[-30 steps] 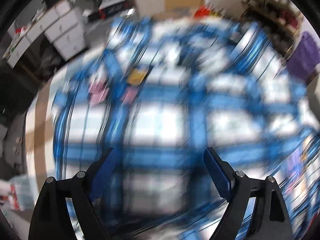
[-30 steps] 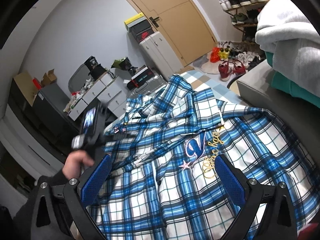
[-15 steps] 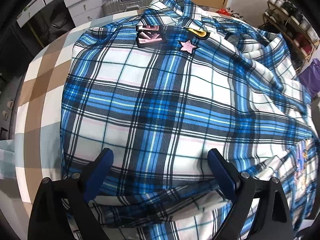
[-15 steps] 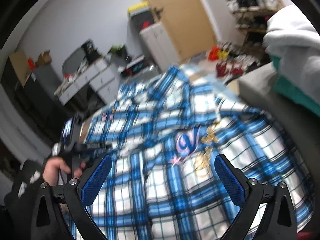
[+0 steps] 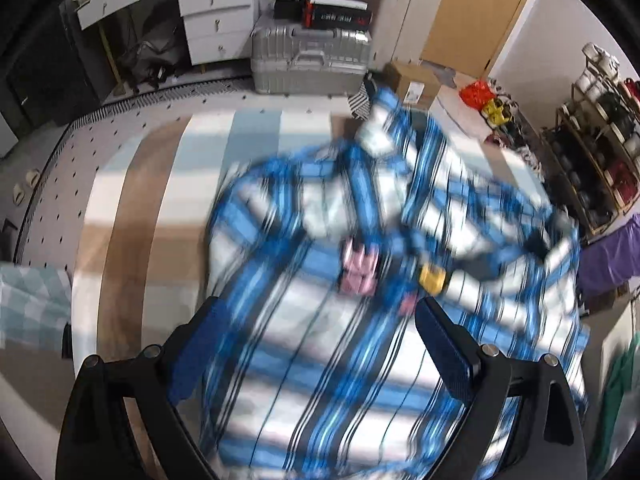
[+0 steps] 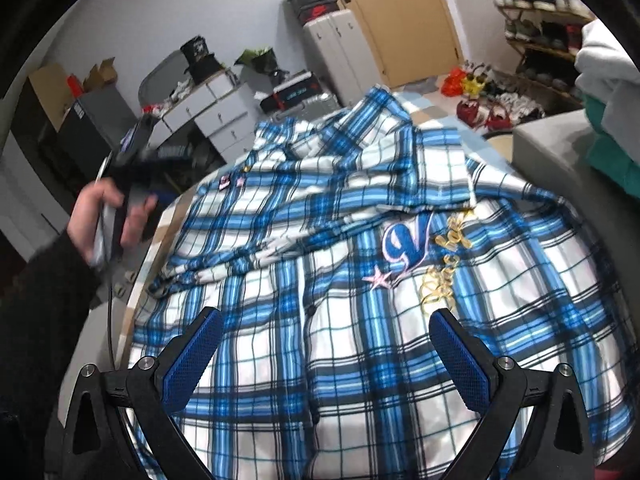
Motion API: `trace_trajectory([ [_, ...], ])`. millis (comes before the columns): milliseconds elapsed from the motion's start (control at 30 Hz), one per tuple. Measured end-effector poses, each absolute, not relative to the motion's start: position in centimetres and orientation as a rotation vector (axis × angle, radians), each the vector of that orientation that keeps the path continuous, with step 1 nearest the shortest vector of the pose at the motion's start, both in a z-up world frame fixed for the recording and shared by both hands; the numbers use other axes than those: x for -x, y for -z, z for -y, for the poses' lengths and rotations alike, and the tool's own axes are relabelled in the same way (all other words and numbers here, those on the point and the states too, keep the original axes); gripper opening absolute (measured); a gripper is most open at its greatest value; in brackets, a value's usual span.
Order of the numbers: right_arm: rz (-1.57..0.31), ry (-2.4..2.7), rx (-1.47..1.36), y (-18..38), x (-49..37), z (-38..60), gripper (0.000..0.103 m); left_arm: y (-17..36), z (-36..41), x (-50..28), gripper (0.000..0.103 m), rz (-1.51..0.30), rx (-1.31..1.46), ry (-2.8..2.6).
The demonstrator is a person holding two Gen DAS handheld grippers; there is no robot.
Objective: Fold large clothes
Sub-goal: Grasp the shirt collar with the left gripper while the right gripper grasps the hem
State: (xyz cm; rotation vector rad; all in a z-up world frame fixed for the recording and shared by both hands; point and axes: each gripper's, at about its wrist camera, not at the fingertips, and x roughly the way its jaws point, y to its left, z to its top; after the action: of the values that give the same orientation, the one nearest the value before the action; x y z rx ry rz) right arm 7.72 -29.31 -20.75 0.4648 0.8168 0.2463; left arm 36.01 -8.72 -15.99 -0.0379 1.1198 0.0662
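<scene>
Presently: plaid shirt [image 6: 340,280] lay spread on the checked bed [image 5: 132,208].
Left claw [image 5: 316,344] had just been widening, nothing between; right claw [image 6: 326,352] stood released, empty.

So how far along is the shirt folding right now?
Early. The plaid shirt lies spread and rumpled on the checked mat, with no clean fold visible. Both the left gripper and right gripper hang open above it, holding nothing. Sleeves and body remain to be folded.
</scene>
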Motion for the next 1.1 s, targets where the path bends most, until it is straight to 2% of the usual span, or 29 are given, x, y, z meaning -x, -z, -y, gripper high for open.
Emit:
trace_trajectory([
  [167, -0.823, -0.265, -0.428, 20.9, -7.8, 29.2, 0.103, 16.8, 9.5, -38.7, 0.093, -1.148, 0.256, 0.019],
  [367, -0.879, -0.324, -0.478, 21.9, -8.4, 29.8, 0.103, 20.5, 12.4, -45.1, 0.093, -1.103, 0.045, -0.074],
  [500, -0.880, -0.322, -0.431, 22.2, -8.6, 29.8, 0.103, 22.6, 12.8, -46.8, 0.091, -1.117, -0.030, -0.039],
  [533, -0.890, -0.319, -0.432, 22.4, -8.8, 29.9, 0.103, 22.9, 12.8, -46.9, 0.076, -1.111, -0.049, -0.040],
  [567, -0.903, -0.316, -0.445, 22.6, -8.9, 30.0, 0.103, 23.4, 12.9, -47.1, 0.036, -1.115, -0.055, -0.016],
  [600, -0.914, -0.314, -0.461, 22.8, -8.9, 30.2, 0.103, 24.1, 12.9, -47.4, 0.019, -1.147, -0.061, -0.011],
  [633, -0.924, -0.313, -0.484, 23.0, -8.9, 30.5, 0.103, 24.6, 12.6, -47.4, 0.009, -1.163, -0.052, -0.014],
  [733, -0.912, -0.319, -0.500, 22.7, -8.4, 30.6, 0.103, 21.2, 11.6, -44.4, 0.004, -1.095, -0.021, 0.000],
  [900, -0.854, -0.322, -0.474, 21.3, -7.7, 30.0, 0.103, 16.0, 12.6, -38.7, 0.003, -0.926, -0.081, 0.104],
  [1100, -0.815, -0.297, -0.437, 20.6, -7.2, 29.2, 0.103, 11.6, 13.4, -26.6, 0.002, -0.748, -0.102, 0.334],
])
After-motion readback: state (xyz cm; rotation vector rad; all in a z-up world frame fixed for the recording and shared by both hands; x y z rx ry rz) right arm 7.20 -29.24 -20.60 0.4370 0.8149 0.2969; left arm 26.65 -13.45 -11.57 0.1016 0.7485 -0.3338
